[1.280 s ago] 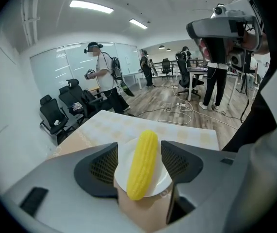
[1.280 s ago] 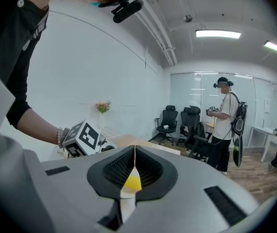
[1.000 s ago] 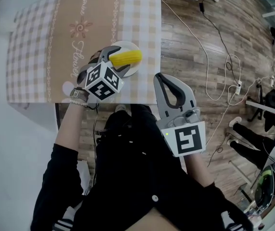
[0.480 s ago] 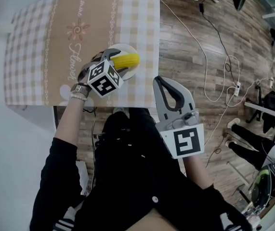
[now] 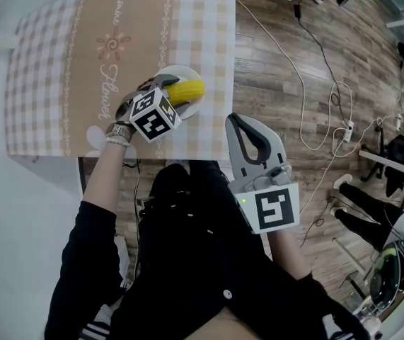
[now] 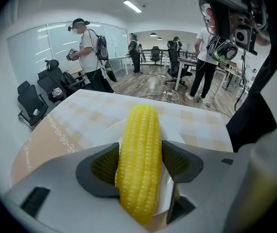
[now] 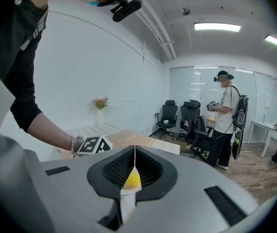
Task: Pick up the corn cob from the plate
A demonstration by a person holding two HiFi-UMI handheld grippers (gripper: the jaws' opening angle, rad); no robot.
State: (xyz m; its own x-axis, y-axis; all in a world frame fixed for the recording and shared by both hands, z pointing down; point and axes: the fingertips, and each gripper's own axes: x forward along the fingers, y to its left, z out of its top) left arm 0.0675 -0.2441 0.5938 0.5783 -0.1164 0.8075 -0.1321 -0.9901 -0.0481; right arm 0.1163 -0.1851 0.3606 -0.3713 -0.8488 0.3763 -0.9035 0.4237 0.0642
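The yellow corn cob (image 5: 187,89) lies over the white plate (image 5: 181,69) near the table's front right corner. My left gripper (image 5: 175,93) reaches in from the left and is shut on the corn cob. In the left gripper view both dark pads press the sides of the corn cob (image 6: 139,154), with the plate (image 6: 110,128) just beneath it. My right gripper (image 5: 234,117) hangs off the table over the floor, shut with nothing in it. In the right gripper view its jaws (image 7: 134,149) meet, and the corn cob (image 7: 132,179) shows as a yellow spot beyond them.
The table carries a checked beige and brown cloth (image 5: 60,62); its front edge runs just below the plate. White cables (image 5: 315,119) trail over the wooden floor at the right. People and office chairs (image 6: 36,101) stand farther off in the room.
The left gripper and the corn cob sit slightly farther left over the plate than a second ago. The right gripper has stayed where it was.
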